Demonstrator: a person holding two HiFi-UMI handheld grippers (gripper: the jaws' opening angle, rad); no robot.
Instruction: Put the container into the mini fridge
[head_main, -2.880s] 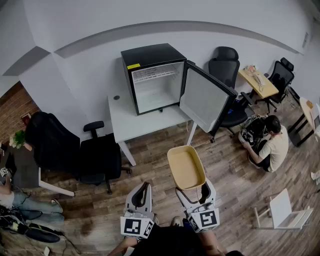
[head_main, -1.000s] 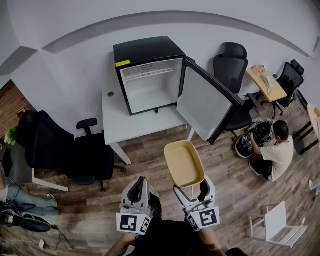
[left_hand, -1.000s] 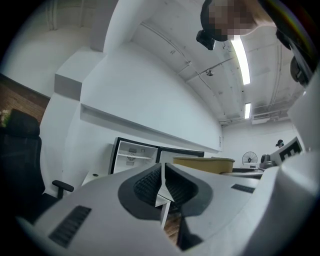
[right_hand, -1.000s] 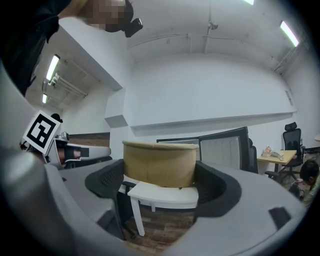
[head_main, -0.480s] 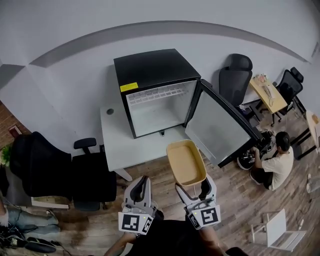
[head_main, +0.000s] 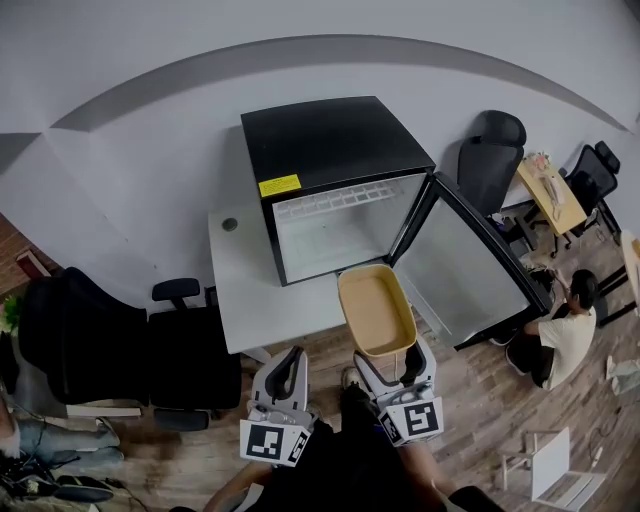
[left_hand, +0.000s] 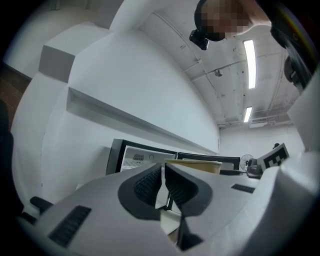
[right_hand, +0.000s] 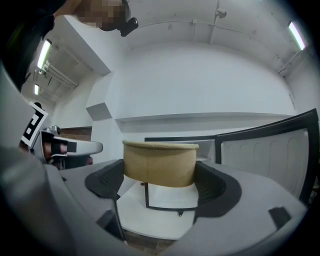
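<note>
A tan oval container (head_main: 376, 309) is held out in front of me, my right gripper (head_main: 392, 368) shut on its near end. In the right gripper view the container (right_hand: 159, 163) fills the gap between the two pads. A black mini fridge (head_main: 335, 183) stands on a white table (head_main: 250, 300), its door (head_main: 468, 268) swung open to the right, and its white inside is bare. The container's far end hangs over the table edge just before the fridge opening. My left gripper (head_main: 287, 374) hangs lower left, shut and holding nothing; its pads (left_hand: 150, 184) meet.
Two black office chairs (head_main: 190, 355) stand left of the table. More chairs (head_main: 490, 155) and a wooden desk (head_main: 553, 193) are at the back right. A person (head_main: 568, 335) crouches on the wood floor at right, near the open door. A white stool (head_main: 548, 462) is at lower right.
I have walked toward the table with the container held out. The fridge and table have come much closer, and the container's far end now reaches over the table edge.
</note>
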